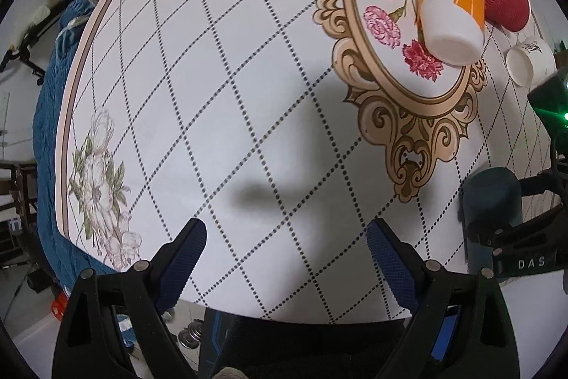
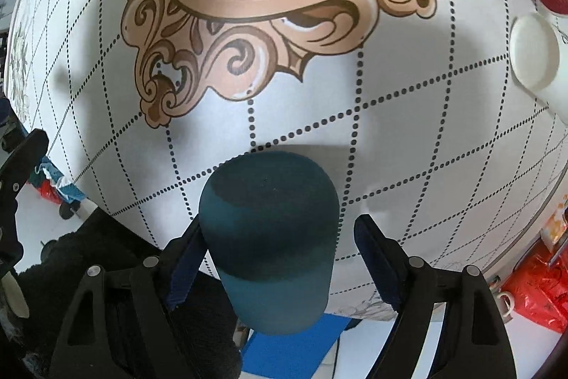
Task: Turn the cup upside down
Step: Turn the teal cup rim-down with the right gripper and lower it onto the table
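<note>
— Left gripper (image 1: 285, 258)?
— Lower centre of its frame, jaws spread wide, nothing between them.
— Right gripper (image 2: 273, 258)?
— Lower centre, jaws parted, left finger (image 2: 184, 267) touching, right finger clear

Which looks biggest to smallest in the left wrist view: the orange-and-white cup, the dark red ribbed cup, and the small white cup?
1. Orange-and-white cup.
2. Dark red ribbed cup, partly hidden behind it.
3. Small white cup.
Fisheye distortion and nearness make true sizes unsure.
</note>
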The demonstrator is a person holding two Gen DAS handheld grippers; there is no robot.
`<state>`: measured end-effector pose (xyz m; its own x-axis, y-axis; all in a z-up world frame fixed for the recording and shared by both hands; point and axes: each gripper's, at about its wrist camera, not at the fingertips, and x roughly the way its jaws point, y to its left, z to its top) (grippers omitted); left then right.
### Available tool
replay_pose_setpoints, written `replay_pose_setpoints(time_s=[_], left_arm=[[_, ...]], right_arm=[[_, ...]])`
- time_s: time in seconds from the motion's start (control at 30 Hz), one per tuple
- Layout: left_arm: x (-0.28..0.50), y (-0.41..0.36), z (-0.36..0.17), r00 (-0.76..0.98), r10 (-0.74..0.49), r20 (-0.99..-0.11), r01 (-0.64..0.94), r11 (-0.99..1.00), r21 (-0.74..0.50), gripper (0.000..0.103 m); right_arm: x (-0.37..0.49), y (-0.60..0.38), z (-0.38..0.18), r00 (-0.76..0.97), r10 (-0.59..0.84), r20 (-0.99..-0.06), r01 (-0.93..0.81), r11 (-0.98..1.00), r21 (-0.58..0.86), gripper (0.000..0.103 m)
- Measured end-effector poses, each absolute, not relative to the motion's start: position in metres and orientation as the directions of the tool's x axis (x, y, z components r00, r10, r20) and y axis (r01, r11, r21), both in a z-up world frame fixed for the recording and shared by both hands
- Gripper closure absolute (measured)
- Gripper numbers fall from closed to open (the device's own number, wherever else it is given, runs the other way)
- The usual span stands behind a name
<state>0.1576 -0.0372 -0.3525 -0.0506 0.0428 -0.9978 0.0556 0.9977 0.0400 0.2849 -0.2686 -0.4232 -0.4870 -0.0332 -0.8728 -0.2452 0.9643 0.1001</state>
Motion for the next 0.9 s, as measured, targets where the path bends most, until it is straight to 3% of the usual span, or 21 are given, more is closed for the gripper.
replay_pose_setpoints(time_s=[0.1,0.2,0.53,0.9], left_arm=[[0.163,-0.045,-0.356,-0.049,0.037,-0.998,0.071,0.997,0.033,0.002],[0.169,-0.052,-0.358,-0.051,0.029,-0.998,0.089,0.996,0.025,0.002],[0.180,-0.067,-0.351,-0.022,0.043,-0.999,0.117,0.992,0.040,0.002],[0.192,-0.052,-0.340,-0.005,0.054,-0.999,0.087,0.995,0.053,0.002]], right_arm=[[0.281,-0.273,-0.418,-0.470,-0.035,-0.882,-0.235,0.968,0.087,0.020],[0.275,-0.277,-0.410,-0.447,-0.009,-0.895,-0.210,0.973,0.096,0.031],[0.262,-0.307,-0.372,-0.284,0.052,-0.957,-0.114,0.990,0.088,0.031],[0.263,-0.333,-0.306,0.095,0.165,-0.982,0.060,0.983,0.171,0.031]])
